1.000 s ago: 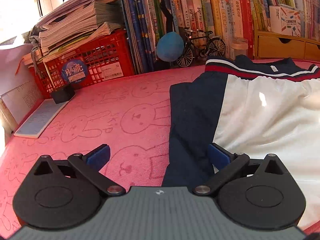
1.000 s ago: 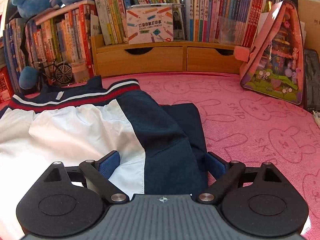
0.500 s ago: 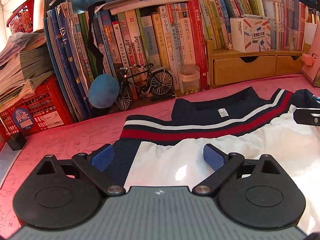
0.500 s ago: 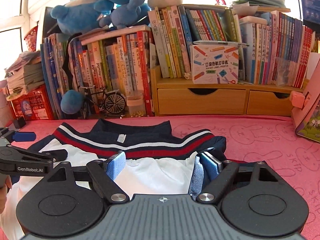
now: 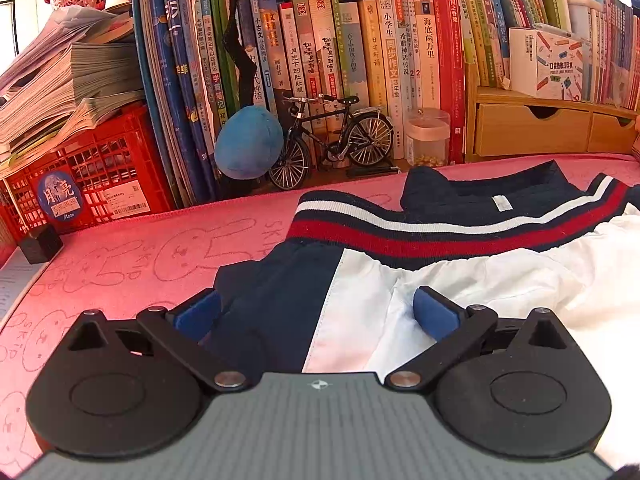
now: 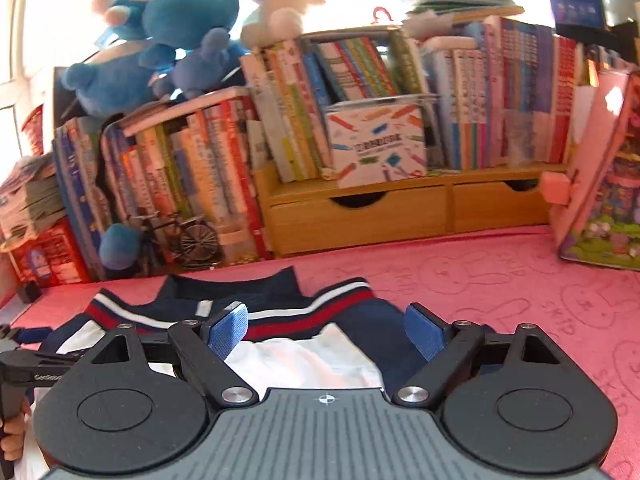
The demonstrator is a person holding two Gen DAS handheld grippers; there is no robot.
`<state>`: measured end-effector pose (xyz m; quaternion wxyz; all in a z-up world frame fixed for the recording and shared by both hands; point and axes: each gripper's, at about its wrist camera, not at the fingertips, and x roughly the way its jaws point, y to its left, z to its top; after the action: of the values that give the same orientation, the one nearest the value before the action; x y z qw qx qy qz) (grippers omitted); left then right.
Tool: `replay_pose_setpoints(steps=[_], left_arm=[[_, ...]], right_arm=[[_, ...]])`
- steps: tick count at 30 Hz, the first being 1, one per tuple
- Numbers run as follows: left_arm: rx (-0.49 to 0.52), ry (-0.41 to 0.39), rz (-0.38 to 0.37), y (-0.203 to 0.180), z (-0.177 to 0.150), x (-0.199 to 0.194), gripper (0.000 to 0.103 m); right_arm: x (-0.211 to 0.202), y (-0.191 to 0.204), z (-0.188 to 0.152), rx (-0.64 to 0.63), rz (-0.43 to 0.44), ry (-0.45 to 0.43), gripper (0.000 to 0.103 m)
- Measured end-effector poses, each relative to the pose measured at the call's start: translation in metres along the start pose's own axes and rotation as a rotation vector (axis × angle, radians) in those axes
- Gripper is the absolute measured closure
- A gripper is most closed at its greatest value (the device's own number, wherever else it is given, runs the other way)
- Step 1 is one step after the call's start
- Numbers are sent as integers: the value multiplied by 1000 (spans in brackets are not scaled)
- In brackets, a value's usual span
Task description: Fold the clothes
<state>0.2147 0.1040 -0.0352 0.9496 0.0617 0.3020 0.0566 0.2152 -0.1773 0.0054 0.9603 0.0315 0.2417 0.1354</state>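
Left wrist view: jacket (image 5: 460, 280) lies flat on pink counter (image 5: 120, 264), ribbed hem band running left-right just ahead. Left claw (image 5: 316, 312) wide open, having just opened further, astride the navy side panel, gripping nothing. Right claw (image 6: 326, 336) open, just widened, over the jacket's (image 6: 304, 356) other end, empty. Each claw is nearest its own edge.

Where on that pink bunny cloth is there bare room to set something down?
Left of the jacket, a bare pink stretch runs to the red crate. Right of the jacket, another lies between the wooden drawers and the pink playhouse. The back edge, by the toy bicycle, is crowded.
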Motion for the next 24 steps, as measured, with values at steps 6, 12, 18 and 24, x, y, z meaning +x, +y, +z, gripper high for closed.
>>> replay_pose_setpoints(steps=[6, 12, 18, 24], left_arm=[[-36, 7, -29, 5, -3, 5, 0], [-32, 20, -46, 4, -2, 7, 0], [-25, 20, -51, 3, -2, 7, 0], [-34, 25, -58, 4, -3, 8, 0]], right_arm=[[55, 83, -15, -169, 137, 147, 19], [65, 23, -26, -33, 79, 185, 33], [48, -35, -36, 18, -123, 145, 35], [48, -55, -40, 96, -166, 135, 35]])
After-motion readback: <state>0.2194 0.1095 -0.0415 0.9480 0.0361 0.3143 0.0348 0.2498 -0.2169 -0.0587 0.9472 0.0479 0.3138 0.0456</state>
